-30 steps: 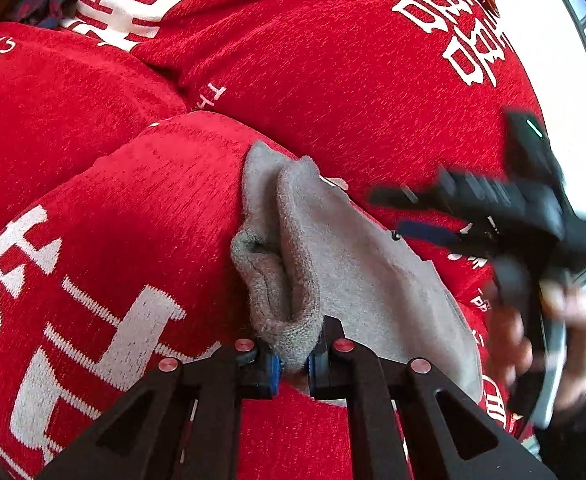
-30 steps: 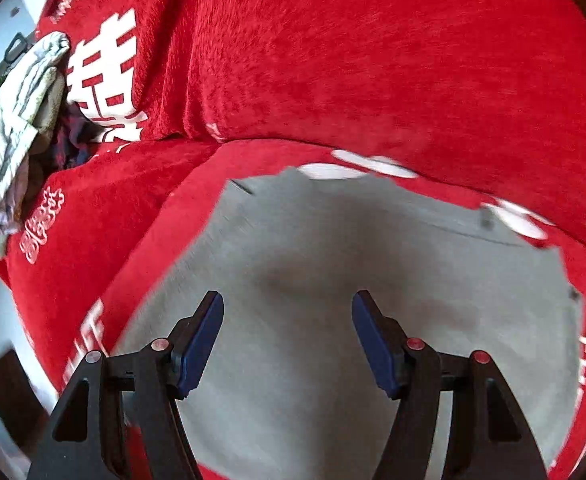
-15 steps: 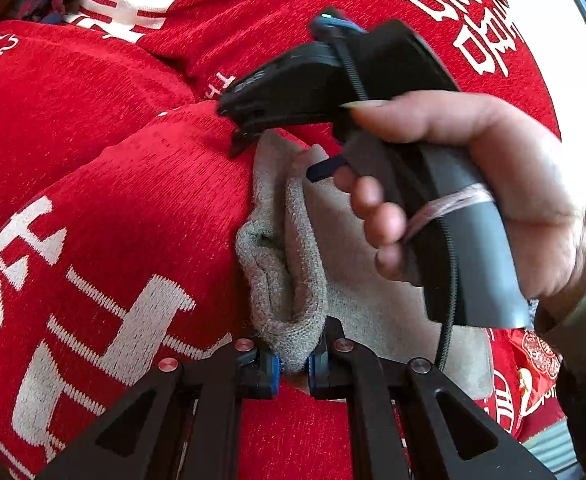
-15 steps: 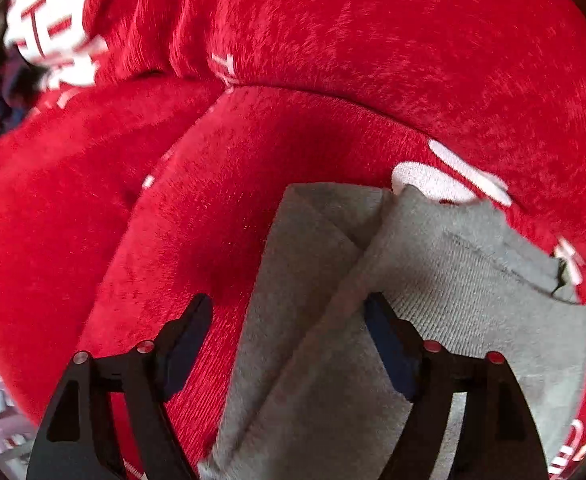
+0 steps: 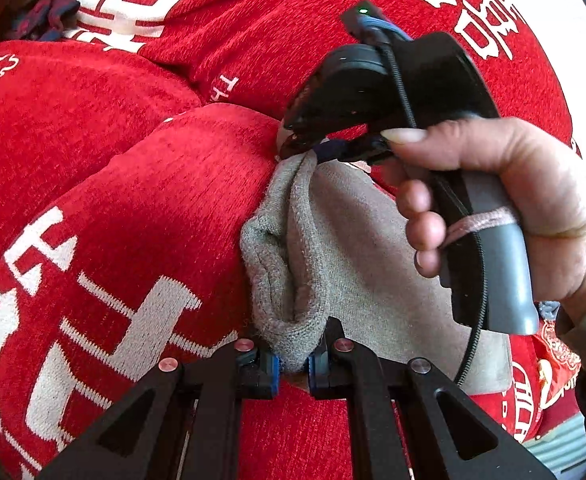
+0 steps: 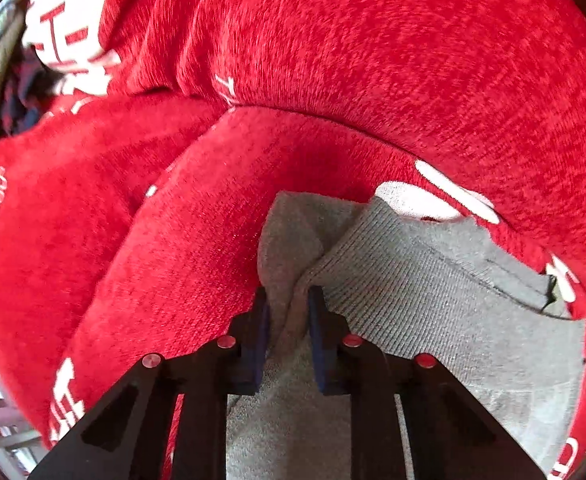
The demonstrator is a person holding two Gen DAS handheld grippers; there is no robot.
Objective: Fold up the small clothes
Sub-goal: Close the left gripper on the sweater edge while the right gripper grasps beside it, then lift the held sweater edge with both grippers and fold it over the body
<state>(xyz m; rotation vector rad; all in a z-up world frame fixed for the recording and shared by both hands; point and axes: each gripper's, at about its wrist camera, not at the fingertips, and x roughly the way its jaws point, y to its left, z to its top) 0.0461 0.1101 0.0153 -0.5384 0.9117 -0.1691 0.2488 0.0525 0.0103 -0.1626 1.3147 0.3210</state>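
Note:
A small grey knit garment [image 5: 353, 264] lies on a red sofa cover [image 5: 133, 200] with white characters. My left gripper [image 5: 293, 360] is shut on the bunched near end of its left edge. At the far end of that edge, a hand [image 5: 513, 184] holds my right gripper [image 5: 305, 148] pointing steeply down. In the right wrist view, the right gripper [image 6: 287, 312] has its jaws closing, and a raised fold of the grey garment [image 6: 433, 312] is pinched between its pads. The rest of the garment spreads flat to the right.
The red sofa cover [image 6: 373, 60] rises into a backrest behind the seat, with a crease between the cushions. A dark plaid cloth [image 5: 49, 12] is bunched at the far left, and it shows in the right wrist view as the same plaid cloth [image 6: 21, 96].
The right gripper came in from the right, dropped onto the garment's far left corner, and its wide jaws closed on the fold. The left gripper stayed in place, holding its end.

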